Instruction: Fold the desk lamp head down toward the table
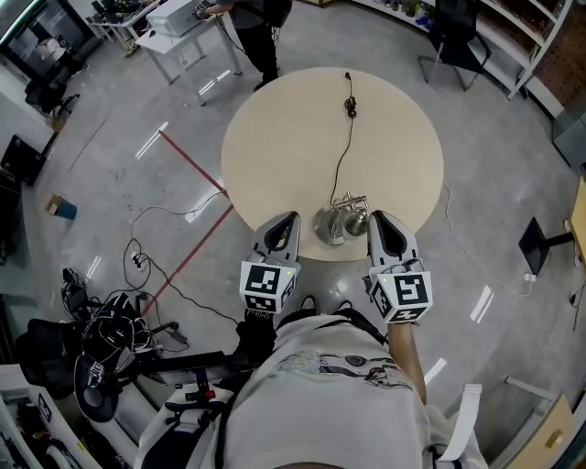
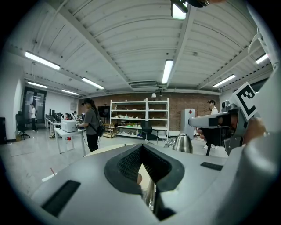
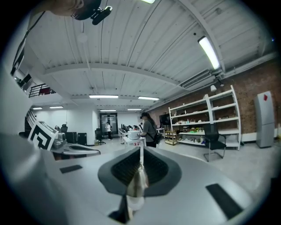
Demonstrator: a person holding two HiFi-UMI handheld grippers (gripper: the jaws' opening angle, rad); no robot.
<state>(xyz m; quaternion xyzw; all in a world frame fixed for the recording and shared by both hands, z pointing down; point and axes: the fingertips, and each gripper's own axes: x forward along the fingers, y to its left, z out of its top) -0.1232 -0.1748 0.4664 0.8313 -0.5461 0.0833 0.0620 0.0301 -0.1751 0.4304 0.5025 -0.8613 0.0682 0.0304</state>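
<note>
Grey polished floor (image 1: 119, 119) fills the room, and on it stands one round, pale table (image 1: 293, 137). At the far left lies one small blue box (image 1: 62, 208), and one red tape line (image 1: 188, 160) runs across the floor toward the table's left edge. At the far side one person (image 1: 259, 27) stands beside one white bench (image 1: 179, 37). There are two grippers, each with one marker cube, both at the table's near edge. The left gripper (image 1: 291, 218) has its jaws drawn together to a narrow slit, with nothing pinched between them, and its tip lies just left of the lamp without touching it. Between the two tools stands the one chrome desk lamp (image 1: 337, 223), close to the near rim, with its round base and its shiny head side by side as seen from above. One thin black cord (image 1: 343, 151) runs from it across the tabletop to the far side. The right gripper (image 1: 378, 217) is fully closed on nothing, with its tip close beside the lamp head; whether it touches cannot be made out. One black chair (image 1: 455, 32) stands at the far right.
</note>
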